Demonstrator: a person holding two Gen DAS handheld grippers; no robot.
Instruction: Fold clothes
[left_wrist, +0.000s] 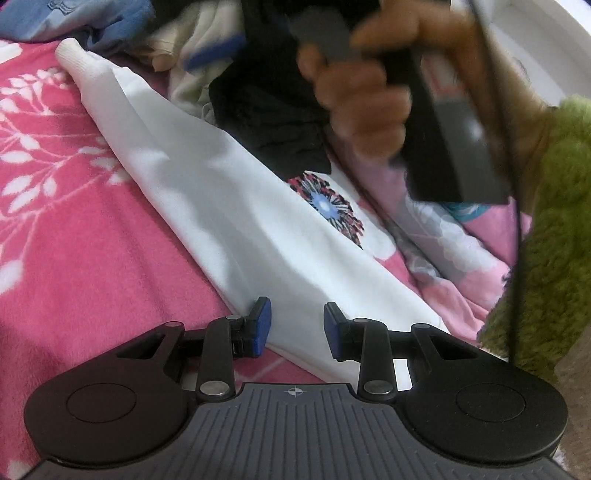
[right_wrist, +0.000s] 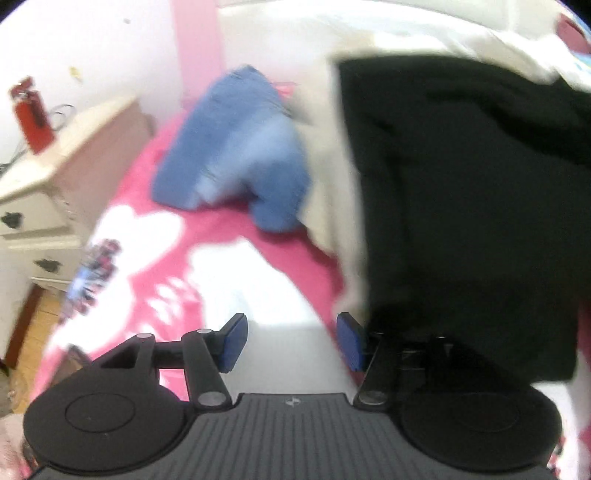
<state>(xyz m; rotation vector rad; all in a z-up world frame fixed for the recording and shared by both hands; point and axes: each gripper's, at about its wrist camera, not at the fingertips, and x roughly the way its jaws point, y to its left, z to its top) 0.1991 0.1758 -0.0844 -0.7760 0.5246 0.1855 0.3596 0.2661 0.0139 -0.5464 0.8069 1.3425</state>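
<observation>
A white long-sleeved top (left_wrist: 229, 206) with a round dark-and-blue print (left_wrist: 327, 205) lies across the pink blanket (left_wrist: 66, 229). Its sleeve runs up to a ribbed cuff (left_wrist: 68, 51). My left gripper (left_wrist: 297, 328) is open, low over the top's near edge, with nothing between the blue pads. My right gripper (right_wrist: 291, 341) is open and empty above the white top (right_wrist: 255, 288). The right wrist view is blurred. A black garment (right_wrist: 469, 206) lies beside its right finger. The person's hand holding the right gripper's handle (left_wrist: 369, 96) shows in the left wrist view.
A pile of clothes lies at the far end: blue denim (right_wrist: 243, 147), cream fabric (left_wrist: 199, 48) and the black garment (left_wrist: 266, 107). A green fuzzy sleeve (left_wrist: 554, 236) is at the right. A cream bedside cabinet (right_wrist: 55, 173) with a red extinguisher (right_wrist: 31, 114) stands left of the bed.
</observation>
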